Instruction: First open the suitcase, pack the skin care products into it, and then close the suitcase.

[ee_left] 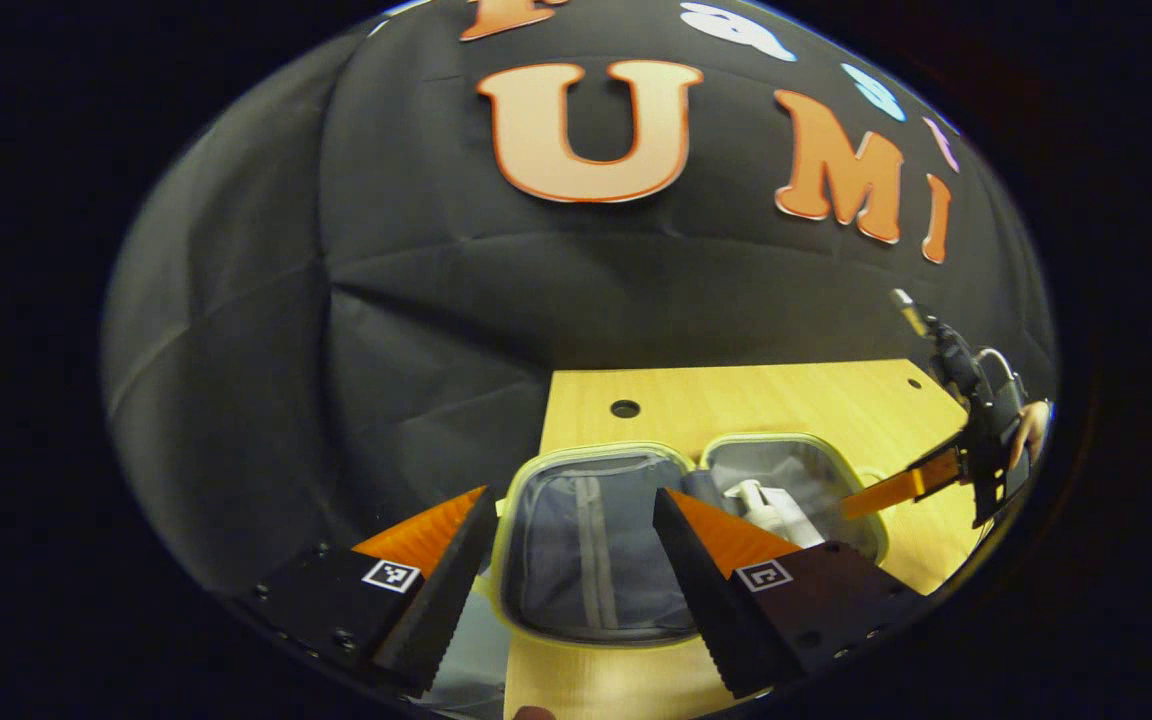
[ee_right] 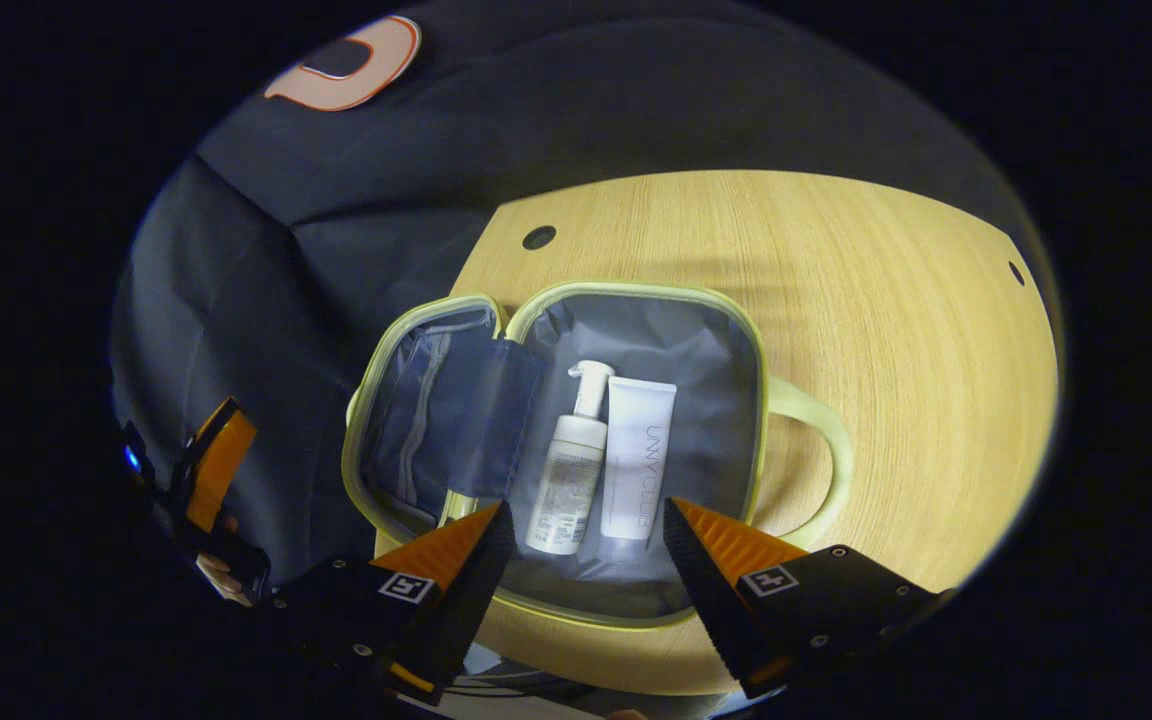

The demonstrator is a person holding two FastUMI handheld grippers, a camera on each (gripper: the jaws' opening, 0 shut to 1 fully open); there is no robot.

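Note:
The small suitcase (ee_right: 736, 330) with a pale yellow-green rim lies flat and open on the wooden table (ee_right: 896, 300), its grey lining showing. In its right half lie a white pump bottle (ee_right: 569, 465) and a white tube (ee_right: 636, 455), side by side. The lid half (ee_right: 416, 420) sits to the left, partly over the table edge. My right gripper (ee_right: 586, 535) hovers above the case's near rim, open, nothing between its fingers. My left gripper (ee_left: 572, 530) hangs open over the lid half (ee_left: 586, 560). The right gripper (ee_left: 886, 495) reaches toward the case from the right in the left gripper view.
The table has a round cable hole (ee_right: 539, 237) near its far left corner and a smaller hole (ee_right: 1014, 272) at the far right. The suitcase handle (ee_right: 826, 440) sticks out to the right. Black cloth wall surrounds the table. Bare wood lies right of the case.

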